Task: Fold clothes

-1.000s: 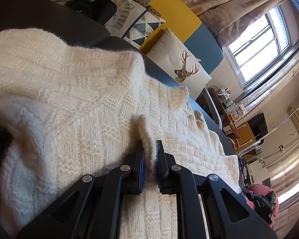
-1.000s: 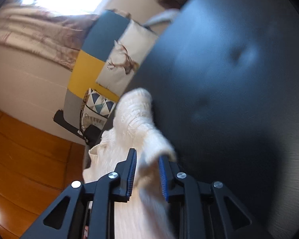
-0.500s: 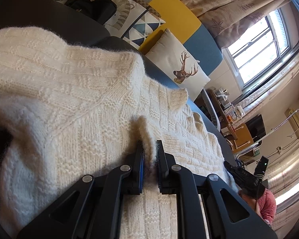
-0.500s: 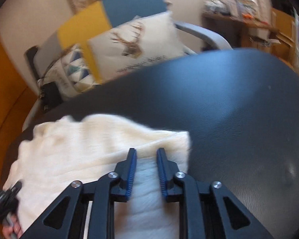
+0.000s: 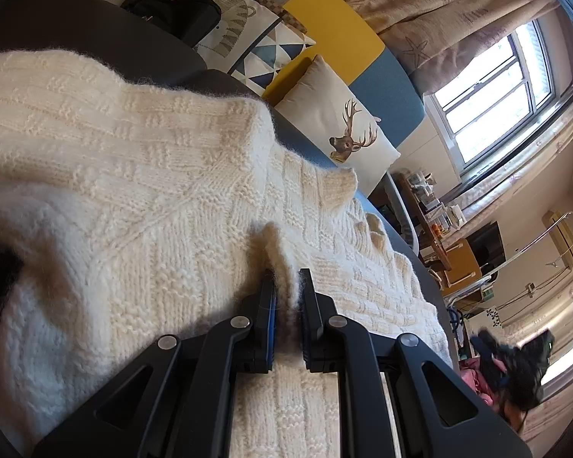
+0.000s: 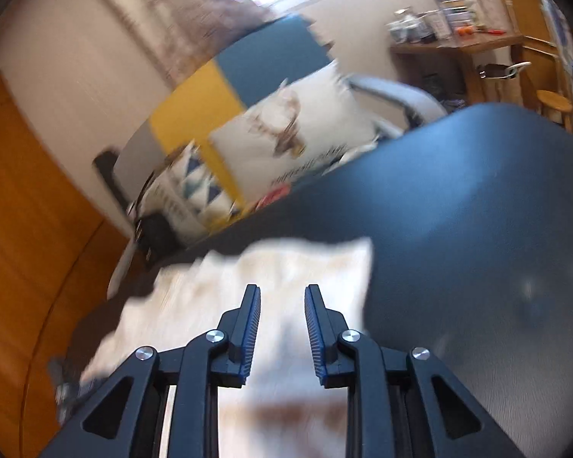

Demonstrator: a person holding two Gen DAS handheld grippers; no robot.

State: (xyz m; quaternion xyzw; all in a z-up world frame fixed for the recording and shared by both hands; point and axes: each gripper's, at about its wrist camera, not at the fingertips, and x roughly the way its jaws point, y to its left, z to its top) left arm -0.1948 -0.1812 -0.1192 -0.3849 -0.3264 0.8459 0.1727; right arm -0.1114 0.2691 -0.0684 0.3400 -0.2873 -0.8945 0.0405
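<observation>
Left-wrist reader: The cream knit sweater (image 5: 141, 198) lay spread over the dark round seat (image 5: 95, 34), and the left gripper (image 5: 288, 286) was clenched on 1 small ridge of wool, exactly as 1 second before.

Right-wrist reader: In my view the same sweater (image 6: 286, 278) was blurred. 1 second before, a sleeve end hung between the jaws. It now lay flat, folded over the body, near the seat (image 6: 458, 229) edge.

Left-wrist reader: And the right gripper (image 6: 282, 294)?

Right-wrist reader: Released. Its jaws had just been opening, nothing was pressed between them, and it was above the cloth.

Left-wrist reader: So I judged 1 sleeve fold as done, while my side pinned the garment.

Right-wrist reader: Yes. Behind were the deer cushion (image 5: 340, 137), the patchwork sofa (image 5: 343, 38) and the window (image 5: 500, 87).
</observation>
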